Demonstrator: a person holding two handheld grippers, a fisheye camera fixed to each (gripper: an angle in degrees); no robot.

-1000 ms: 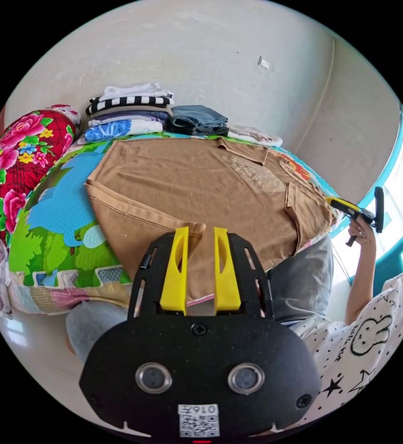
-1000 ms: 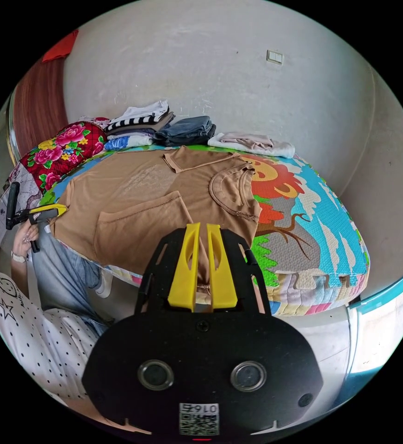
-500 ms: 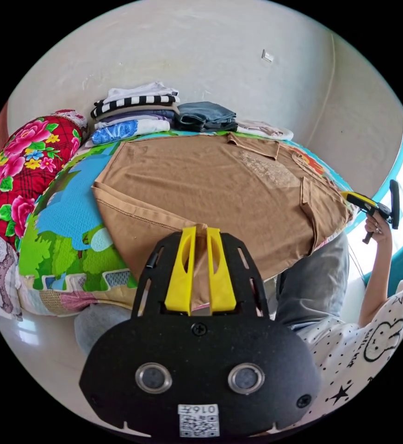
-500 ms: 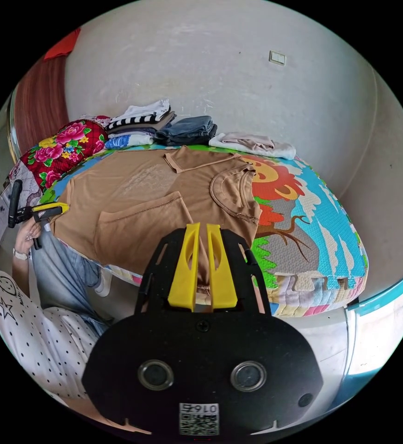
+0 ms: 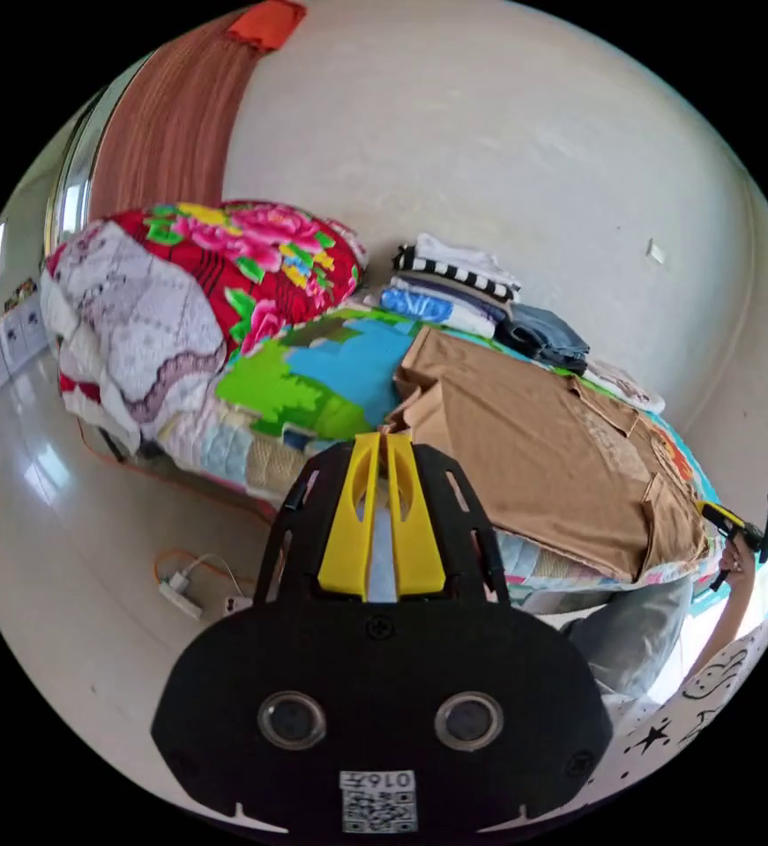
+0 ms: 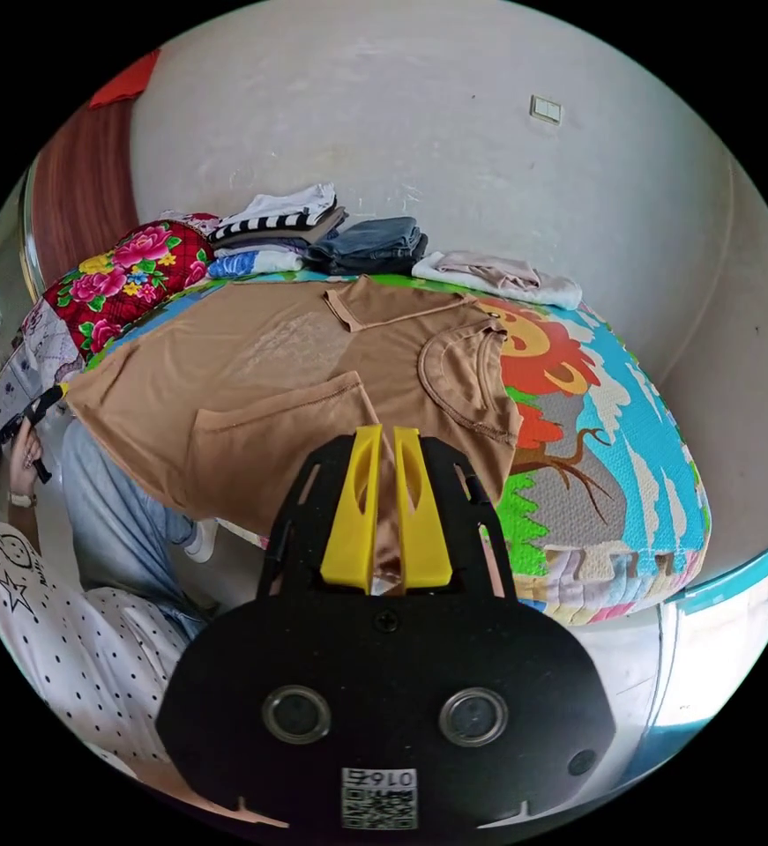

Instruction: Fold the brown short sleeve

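Brown short sleeve (image 6: 278, 388): fold begun, not complete.
Spread on play mat (image 6: 613, 441); both sleeves turned inward, body unfolded. Left gripper (image 5: 382, 441) fingers clamped on hem corner; right gripper (image 6: 382, 434) fingers clamped on shoulder edge.

matt brown cloth shirt (image 6: 260, 370); glossy smooth floor (image 5: 66, 546)

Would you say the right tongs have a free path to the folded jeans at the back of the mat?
Probably not yet: the right tongs look shut on the brown shirt, which lies spread between them and the jeans. They would need to let go first.
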